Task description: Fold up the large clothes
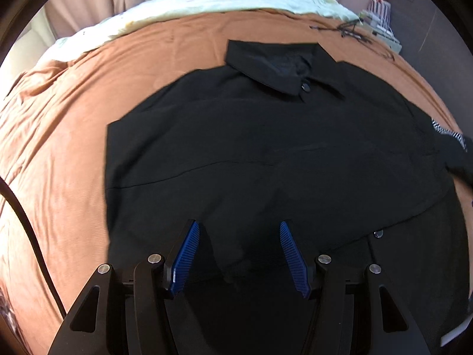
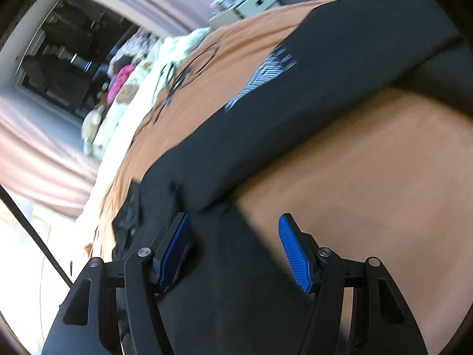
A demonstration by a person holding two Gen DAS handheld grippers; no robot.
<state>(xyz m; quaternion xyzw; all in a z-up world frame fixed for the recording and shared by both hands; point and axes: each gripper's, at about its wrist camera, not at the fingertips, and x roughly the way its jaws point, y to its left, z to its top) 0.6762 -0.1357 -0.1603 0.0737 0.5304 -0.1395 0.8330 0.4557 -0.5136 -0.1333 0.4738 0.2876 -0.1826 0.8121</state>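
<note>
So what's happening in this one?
A person with two handheld grippers is folding a black collared shirt laid on an orange bedspread. The left gripper hangs over the shirt, jaws open, holding nothing. The right gripper is also open, over a black fabric edge.

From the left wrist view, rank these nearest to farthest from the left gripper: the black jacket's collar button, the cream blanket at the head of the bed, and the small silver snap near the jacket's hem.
1. Small silver snap, just right of the left gripper, low on the black jacket.
2. Black collar button, up centre-right.
3. Cream blanket, top, beyond the orange bedspread.
</note>
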